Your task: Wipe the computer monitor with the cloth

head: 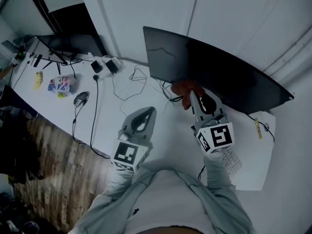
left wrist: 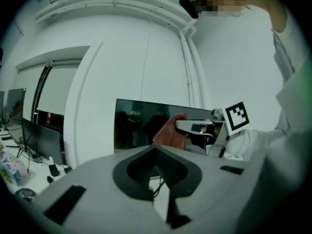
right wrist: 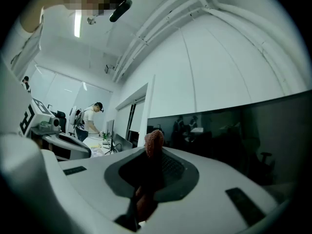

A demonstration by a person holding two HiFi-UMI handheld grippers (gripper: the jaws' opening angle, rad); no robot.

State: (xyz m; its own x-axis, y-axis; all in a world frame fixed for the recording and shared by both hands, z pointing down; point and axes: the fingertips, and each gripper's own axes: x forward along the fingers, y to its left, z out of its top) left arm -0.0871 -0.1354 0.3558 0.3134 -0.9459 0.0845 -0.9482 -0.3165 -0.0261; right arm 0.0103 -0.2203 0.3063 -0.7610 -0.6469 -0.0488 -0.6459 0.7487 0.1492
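A wide dark computer monitor [head: 214,67] stands at the back of the white desk [head: 161,126]; it also shows in the left gripper view as a dark monitor [left wrist: 141,121] and fills the right of the right gripper view as the monitor [right wrist: 253,140]. My right gripper [head: 192,92] is shut on a reddish-brown cloth [head: 184,89] close to the screen's lower edge. The cloth [right wrist: 154,143] sticks up between its jaws. My left gripper [head: 151,110] hovers over the desk to the left, shut and holding nothing. From there the cloth [left wrist: 170,130] and right gripper [left wrist: 187,126] show before the screen.
Loose cables [head: 129,84] and chargers [head: 105,65] lie on the desk left of the monitor. A mouse [head: 80,98], small packets [head: 61,85] and another dark screen [head: 68,43] sit further left. A white keyboard [head: 231,161] lies under my right arm. A person [right wrist: 90,121] stands in the background.
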